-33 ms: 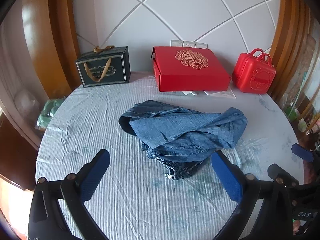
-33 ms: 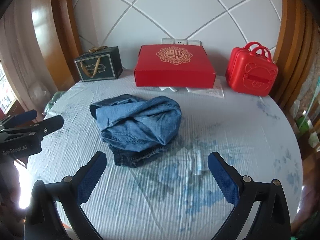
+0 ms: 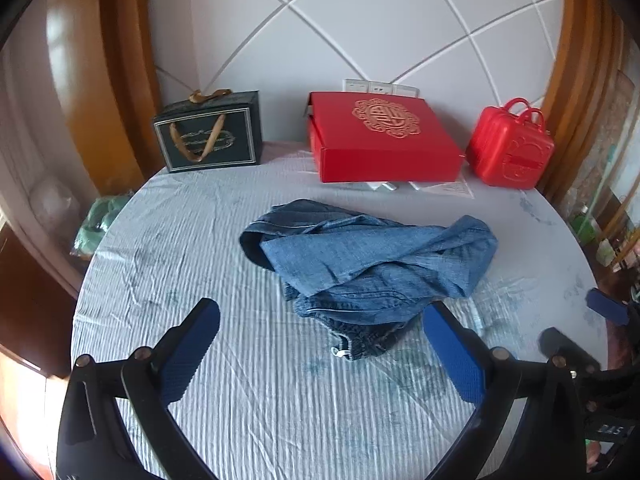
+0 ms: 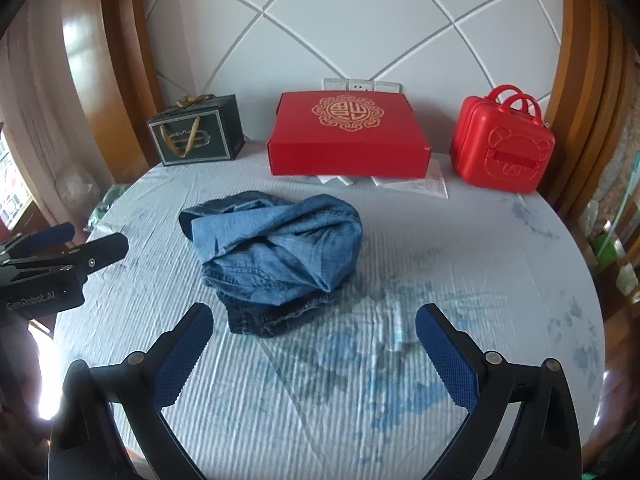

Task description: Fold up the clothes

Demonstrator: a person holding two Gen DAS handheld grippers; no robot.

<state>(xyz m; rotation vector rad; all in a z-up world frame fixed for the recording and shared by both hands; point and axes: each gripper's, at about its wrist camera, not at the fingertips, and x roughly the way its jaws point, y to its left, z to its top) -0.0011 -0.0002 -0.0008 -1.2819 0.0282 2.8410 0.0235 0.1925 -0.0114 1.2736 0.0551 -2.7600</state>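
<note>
The denim garment (image 3: 368, 268) lies in a loose, rumpled heap near the middle of the round counter (image 3: 180, 240), its dark elasticated waistband poking out at 6 o'clock of the pile and lighter cloth bunched over the top. It is not squared or flat, so it reads as a bundle that wants spreading, not a finished fold. Along the counter's far edge, from 11 to 1 o'clock, stand a dark gift bag (image 3: 208, 132), a red box (image 3: 380, 140) and a red case (image 3: 510, 146), likely parked there to keep the working middle free.

The left hand-held gripper (image 3: 320, 344) hovers low over the near side of the counter, level and pointing forward, fingers spread wide with nothing between them; the waistband sits just ahead of its gap. The right hand-held gripper (image 4: 314, 348) holds a matching pose, released and empty, with the heap at about 11 o'clock of it. In the right wrist view the left tool shows at 9 o'clock, so the two flank the garment, probably ready to take it from both sides
</note>
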